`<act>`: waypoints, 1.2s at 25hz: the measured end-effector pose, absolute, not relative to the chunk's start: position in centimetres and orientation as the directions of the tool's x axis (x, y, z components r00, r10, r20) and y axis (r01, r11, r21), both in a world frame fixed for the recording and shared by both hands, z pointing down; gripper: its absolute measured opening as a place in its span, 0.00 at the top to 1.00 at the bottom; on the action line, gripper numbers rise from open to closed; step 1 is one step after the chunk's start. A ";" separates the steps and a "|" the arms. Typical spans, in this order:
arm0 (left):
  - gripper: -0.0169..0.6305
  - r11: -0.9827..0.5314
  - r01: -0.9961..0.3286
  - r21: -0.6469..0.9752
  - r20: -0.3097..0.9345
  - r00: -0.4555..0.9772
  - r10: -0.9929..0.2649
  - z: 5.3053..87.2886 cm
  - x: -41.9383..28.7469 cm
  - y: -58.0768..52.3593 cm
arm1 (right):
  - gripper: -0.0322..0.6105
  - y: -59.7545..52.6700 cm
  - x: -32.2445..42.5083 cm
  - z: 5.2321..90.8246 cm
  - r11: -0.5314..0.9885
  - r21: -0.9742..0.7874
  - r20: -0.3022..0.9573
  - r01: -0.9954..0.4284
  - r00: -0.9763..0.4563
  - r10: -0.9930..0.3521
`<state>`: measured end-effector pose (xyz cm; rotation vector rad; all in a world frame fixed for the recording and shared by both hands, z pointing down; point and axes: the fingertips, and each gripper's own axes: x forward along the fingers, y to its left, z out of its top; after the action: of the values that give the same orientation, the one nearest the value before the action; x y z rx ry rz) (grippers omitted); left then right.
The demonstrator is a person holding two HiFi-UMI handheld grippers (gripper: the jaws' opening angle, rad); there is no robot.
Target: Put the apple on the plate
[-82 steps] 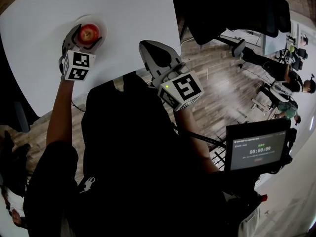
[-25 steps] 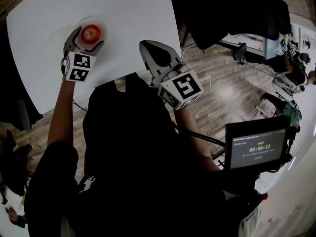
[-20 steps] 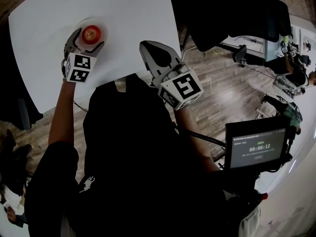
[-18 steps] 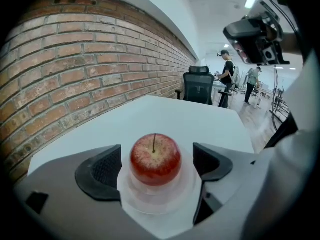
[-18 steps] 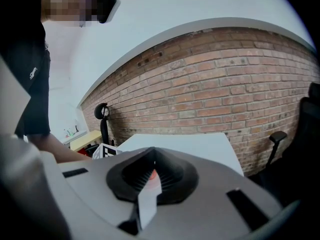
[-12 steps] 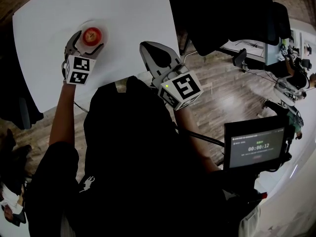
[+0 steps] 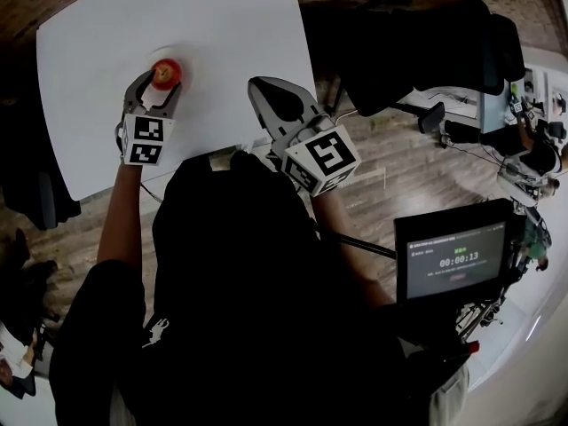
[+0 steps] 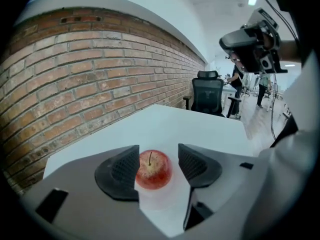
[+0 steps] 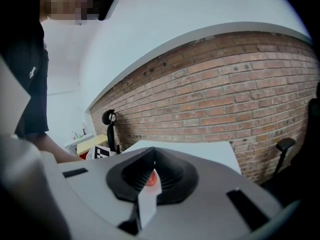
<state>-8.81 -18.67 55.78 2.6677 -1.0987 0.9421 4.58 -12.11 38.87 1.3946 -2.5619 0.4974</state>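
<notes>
The left gripper [image 8: 158, 151] has its jaws partly apart, and they have just been closing with the apple [image 8: 153, 170] between them. They are not clamped on it. In the left gripper view a clear gap shows between the fruit and the pad on the picture's right. The other pad overlaps the apple's edge, and whether it touches cannot be told. The apple stands stem up just off the jaw tips, on what looks like a pale plate [image 8: 167, 196], barely distinct from the white table [image 7: 222, 34]. The right gripper [image 9: 151, 171] hangs well apart, near the table's front edge, with its pads together and nothing held; only a sliver of the scene shows through them.

The apple seems to be down on the plate, so the step in hand is most likely the let-go and retreat.

- Hold the jaws at this width or wider until the tips are clear of the fruit; closing further could catch it and drag it.
- Draw back along the gripper's own line, slightly upward, with no sideways sweep, since the near pad sits close to the skin.
- Move slowly: a round apple rolls at a light nudge, and a light plate may slide on a smooth table.
</notes>
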 end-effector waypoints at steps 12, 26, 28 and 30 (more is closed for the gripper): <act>0.75 -0.623 -0.773 -0.116 0.544 0.476 -0.691 50.6 -6.6 -18.9 | 0.94 -14.8 6.4 36.9 0.615 -0.228 0.231 -0.755 -0.656 -0.719; 0.94 -0.471 -0.871 -0.140 0.434 0.373 -0.820 43.0 -9.9 -15.7 | 0.94 -14.9 2.9 34.4 0.747 -0.183 0.156 -0.639 -0.769 -0.619; 0.96 -0.449 -0.882 -0.144 0.419 0.356 -0.835 42.1 -10.4 -15.2 | 0.94 -14.6 2.4 34.4 0.763 -0.172 0.157 -0.623 -0.782 -0.603; 0.96 -0.430 -0.891 -0.145 0.408 0.342 -0.846 41.4 -11.0 -14.6 | 0.94 -14.4 1.9 34.2 0.777 -0.169 0.151 -0.606 -0.795 -0.587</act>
<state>-10.96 -14.56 41.45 2.4873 -1.6159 0.6579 1.93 -14.36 34.24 0.9674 -2.8763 0.3209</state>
